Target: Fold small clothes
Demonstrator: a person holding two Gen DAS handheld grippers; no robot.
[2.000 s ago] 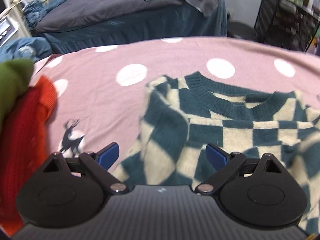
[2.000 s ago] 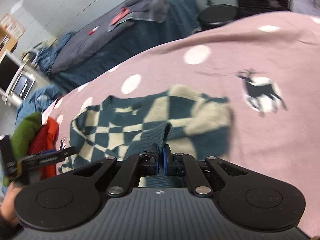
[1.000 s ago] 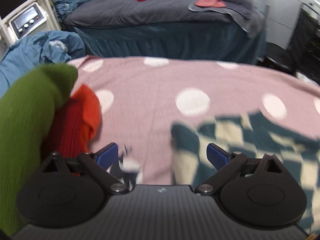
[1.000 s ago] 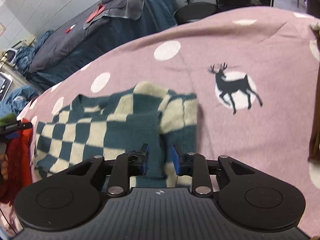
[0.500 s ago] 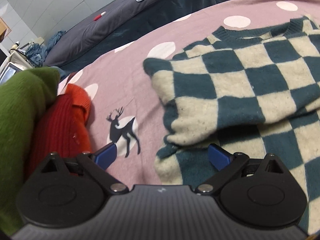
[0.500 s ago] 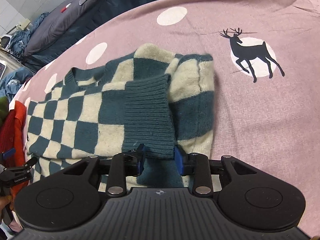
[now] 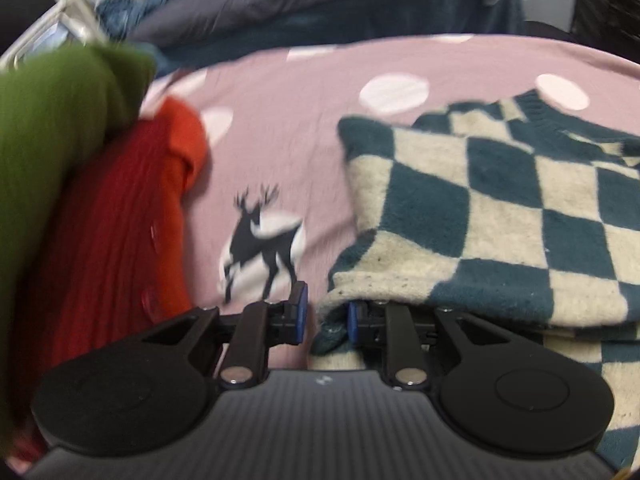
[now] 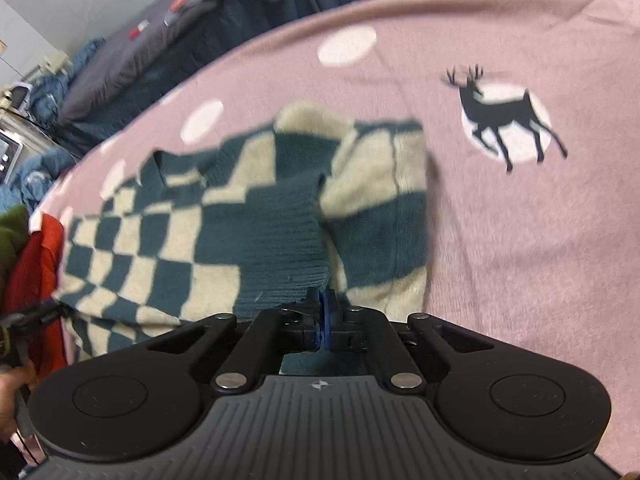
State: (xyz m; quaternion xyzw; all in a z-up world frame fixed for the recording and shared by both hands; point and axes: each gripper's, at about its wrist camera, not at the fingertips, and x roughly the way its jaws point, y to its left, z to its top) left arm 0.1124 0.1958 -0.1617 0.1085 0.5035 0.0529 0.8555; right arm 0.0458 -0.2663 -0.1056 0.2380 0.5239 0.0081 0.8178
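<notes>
blanket: pink, dots and deer, covers the work surface; everything lies on it.
sweater: checked teal/cream, flat on blanket, both sleeves folded in over the body; right cuff lies across the front.
pile: red and green knits, left of sweater, apart from it.
step: grabbing the 2 bottom corners for the fold toward the collar, I judge.
left hand-held gripper: jaws just closing on the hem's left corner, narrow gap; fabric between them, pad contact unclear.
right hand-held gripper: clenched at the hem below the cuff; cannot tell if fabric is caught.
next: confirm both grips, lift evenly, carry hem up to collar.
</notes>
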